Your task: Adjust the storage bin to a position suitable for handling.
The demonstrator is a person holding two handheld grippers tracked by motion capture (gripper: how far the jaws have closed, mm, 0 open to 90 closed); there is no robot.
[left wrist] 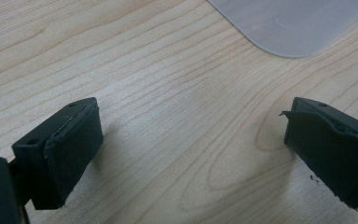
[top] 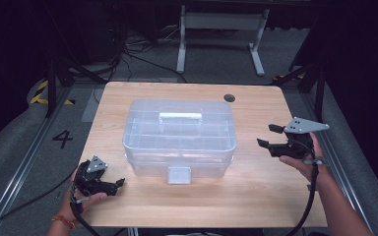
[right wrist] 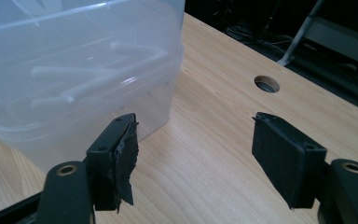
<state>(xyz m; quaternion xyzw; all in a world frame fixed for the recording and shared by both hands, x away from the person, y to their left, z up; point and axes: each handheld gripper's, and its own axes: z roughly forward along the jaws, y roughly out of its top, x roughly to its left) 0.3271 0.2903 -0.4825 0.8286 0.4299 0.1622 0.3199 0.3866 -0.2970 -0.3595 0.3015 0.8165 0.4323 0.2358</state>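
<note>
A clear plastic storage box with a lid, a top handle and a front latch stands in the middle of the wooden table. My left gripper rests low near the table's front left corner, open, pointing right toward the box's front corner; bare wood lies between its pads. My right gripper is held above the table right of the box, open, aimed at the box's right end. Nothing is between its pads.
A round cable hole sits in the table's far right part, also seen in the right gripper view as the cable hole. Beyond the table lie grey floor, cables and a white desk frame. A cable trails from each gripper.
</note>
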